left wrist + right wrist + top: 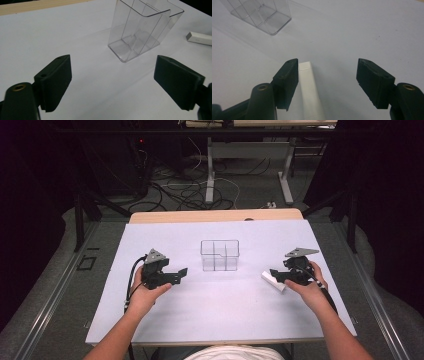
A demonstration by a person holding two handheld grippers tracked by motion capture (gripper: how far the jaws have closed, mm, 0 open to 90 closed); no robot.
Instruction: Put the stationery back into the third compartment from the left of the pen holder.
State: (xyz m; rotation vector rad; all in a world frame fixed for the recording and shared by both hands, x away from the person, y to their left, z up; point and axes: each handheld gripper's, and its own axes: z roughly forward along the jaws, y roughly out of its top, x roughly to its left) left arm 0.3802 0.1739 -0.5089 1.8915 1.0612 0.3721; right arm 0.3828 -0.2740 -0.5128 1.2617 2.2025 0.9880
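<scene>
Two hand-held grippers over a white table (210, 315), left gripper (112, 82) released with nothing between its jaws, right gripper (327, 82) spread astride a white bar (310, 92) lying flat by its left jaw, unclamped, clear divided container (220, 255) standing mid-table between both.

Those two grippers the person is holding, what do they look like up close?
Each is a chunky black hand-held tool. The left gripper and the right gripper both carry a grey three-cornered plate on top and trail a black cable back along the forearm. The jaws end in flat, matte black rectangular pads with small screw holes; brass-coloured inserts show near their bases. The forearms are bare.
</scene>
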